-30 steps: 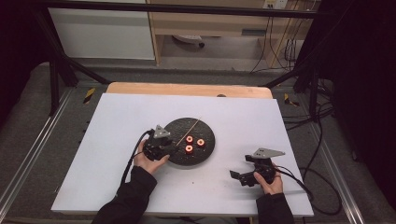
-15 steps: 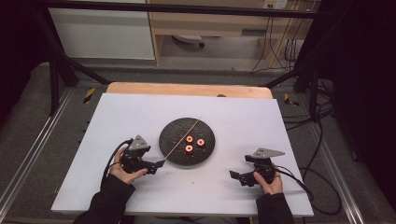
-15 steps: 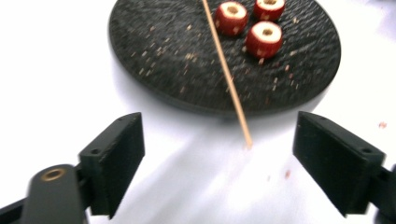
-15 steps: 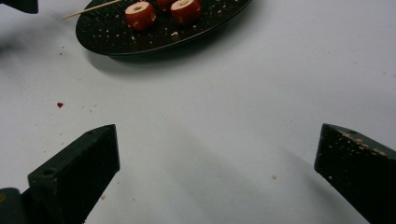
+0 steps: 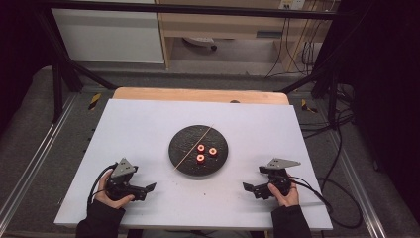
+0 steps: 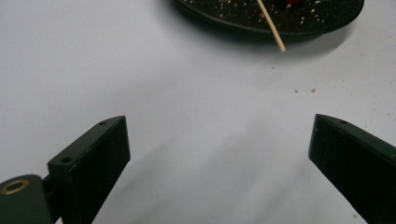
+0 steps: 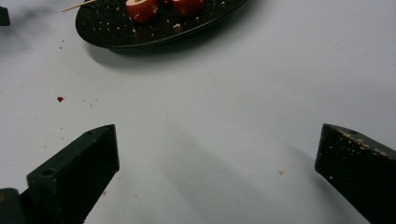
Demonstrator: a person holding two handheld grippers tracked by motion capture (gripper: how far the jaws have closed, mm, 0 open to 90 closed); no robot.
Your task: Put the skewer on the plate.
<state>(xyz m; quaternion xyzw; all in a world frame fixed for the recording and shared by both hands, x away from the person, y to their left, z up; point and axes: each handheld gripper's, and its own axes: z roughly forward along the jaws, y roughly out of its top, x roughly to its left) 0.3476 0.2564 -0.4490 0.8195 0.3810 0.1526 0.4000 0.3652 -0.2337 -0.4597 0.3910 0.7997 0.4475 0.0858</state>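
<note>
A black round plate [image 5: 219, 139] sits mid-table with three red cut pieces [image 5: 206, 152] on it. A thin wooden skewer [image 5: 194, 147] lies slanted across it, one end past the near-left rim. My left gripper [image 5: 147, 191] rests at the table's lower left, well off the plate. Its jaws have just been opening and stand open, with nothing between them. In the left gripper view my left gripper [image 6: 219, 140] faces the plate [image 6: 224, 18] and the skewer's tip [image 6: 271, 25]. My right gripper [image 5: 250, 191] lies open at the lower right. Seen from my right gripper [image 7: 217, 149], the red pieces [image 7: 141, 9] lie ahead.
The white tabletop [image 5: 148, 124] carries scattered crumbs and red specks near the plate. Its front edge runs just behind both hands. Cables [image 5: 327, 198] trail off the right side, and metal frame rails flank the table.
The left hand has drawn back from the plate's left rim to the table's lower left, and its jaws have spread. The skewer stays on the plate. The right hand has kept still.
</note>
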